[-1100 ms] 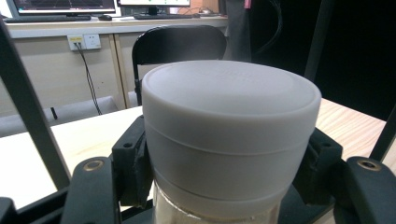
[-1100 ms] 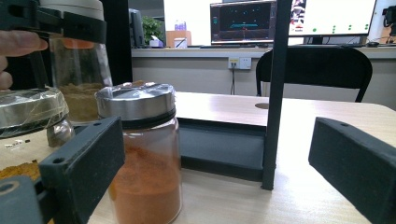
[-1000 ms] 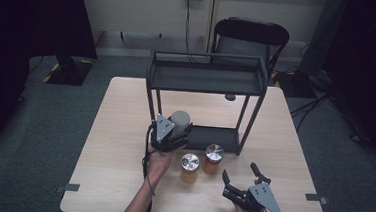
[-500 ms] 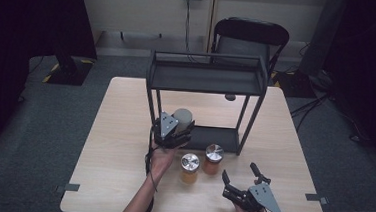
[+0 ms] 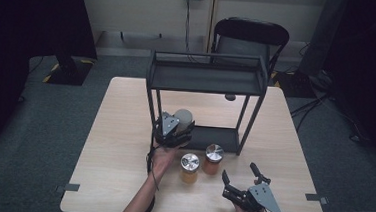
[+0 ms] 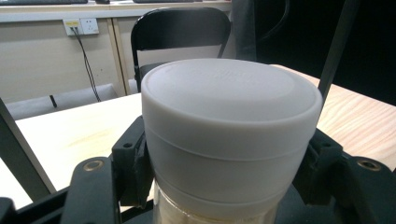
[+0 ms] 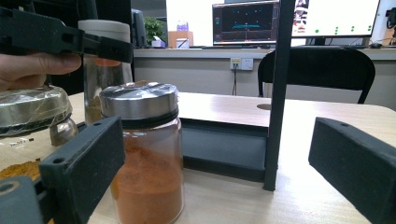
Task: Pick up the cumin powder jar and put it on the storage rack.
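Observation:
My left gripper (image 5: 178, 127) is shut on a glass jar with a white lid (image 5: 183, 116), held off the table at the front left of the black two-tier rack (image 5: 208, 80). In the left gripper view the white-lidded jar (image 6: 231, 140) sits between both jaws. Two silver-lidded jars of orange powder stand on the table, one (image 5: 189, 167) beside my left wrist and the other (image 5: 213, 158) just in front of the rack. My right gripper (image 5: 239, 170) rests open near the front edge. In the right gripper view its jaws stand wide apart, with an orange jar (image 7: 144, 172) by the left jaw.
The rack's lower shelf (image 7: 224, 147) lies low behind a thin front post (image 7: 278, 93). A black chair (image 5: 251, 37) stands behind the wooden table (image 5: 119, 131). A small round hole (image 5: 230, 97) marks the tabletop under the rack.
My left gripper has shifted slightly up and toward the rack with the white-lidded jar. The right gripper and both orange jars have stayed put.

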`<state>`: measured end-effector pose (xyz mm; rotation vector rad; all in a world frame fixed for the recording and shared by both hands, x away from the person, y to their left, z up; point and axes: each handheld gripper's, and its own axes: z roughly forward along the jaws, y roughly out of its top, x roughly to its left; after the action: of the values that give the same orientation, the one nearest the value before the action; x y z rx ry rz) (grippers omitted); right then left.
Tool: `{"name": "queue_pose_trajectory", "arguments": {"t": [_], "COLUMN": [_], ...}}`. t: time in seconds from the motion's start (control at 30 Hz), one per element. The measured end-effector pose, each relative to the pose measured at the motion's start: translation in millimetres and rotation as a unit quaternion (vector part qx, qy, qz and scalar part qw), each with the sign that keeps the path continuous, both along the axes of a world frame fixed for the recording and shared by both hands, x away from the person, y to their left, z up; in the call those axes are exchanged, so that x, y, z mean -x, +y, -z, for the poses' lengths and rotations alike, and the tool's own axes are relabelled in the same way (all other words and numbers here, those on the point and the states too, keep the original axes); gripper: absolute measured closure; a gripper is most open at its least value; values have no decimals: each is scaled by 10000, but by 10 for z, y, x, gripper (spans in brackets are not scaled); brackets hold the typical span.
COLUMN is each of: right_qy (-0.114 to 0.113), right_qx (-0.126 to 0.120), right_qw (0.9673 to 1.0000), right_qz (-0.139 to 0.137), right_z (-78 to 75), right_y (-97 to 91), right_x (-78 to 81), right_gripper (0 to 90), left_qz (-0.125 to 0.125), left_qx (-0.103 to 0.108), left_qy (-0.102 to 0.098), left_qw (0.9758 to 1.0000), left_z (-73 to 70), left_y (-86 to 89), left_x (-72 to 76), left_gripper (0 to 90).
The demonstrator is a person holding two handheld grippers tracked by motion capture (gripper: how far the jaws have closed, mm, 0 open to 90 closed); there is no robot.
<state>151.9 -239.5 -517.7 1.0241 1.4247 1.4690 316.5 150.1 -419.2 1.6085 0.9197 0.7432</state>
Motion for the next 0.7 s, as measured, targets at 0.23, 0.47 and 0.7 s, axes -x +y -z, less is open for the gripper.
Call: {"name": "queue_pose_trajectory", "arguments": {"t": [0.23,0.47,0.7], "right_qy": [-4,-5,-7], "right_qx": [4,14,17], "right_qw": [10000,10000,10000], "right_qz": [-7,-6,-8], "right_z": [1,0,1], "right_y": [-2,0,1], "right_x": [0,1,2], "right_gripper": [27,27,27], "left_qz": [-45,50,-17], "left_qx": [1,19,11], "left_qy": [29,33,125], "left_qw": [10000,10000,9999], "left_z": [30,-17,7], "left_y": [22,56,45], "left_x": [-33,-73,-112], "left_gripper": [341,340,340]}}
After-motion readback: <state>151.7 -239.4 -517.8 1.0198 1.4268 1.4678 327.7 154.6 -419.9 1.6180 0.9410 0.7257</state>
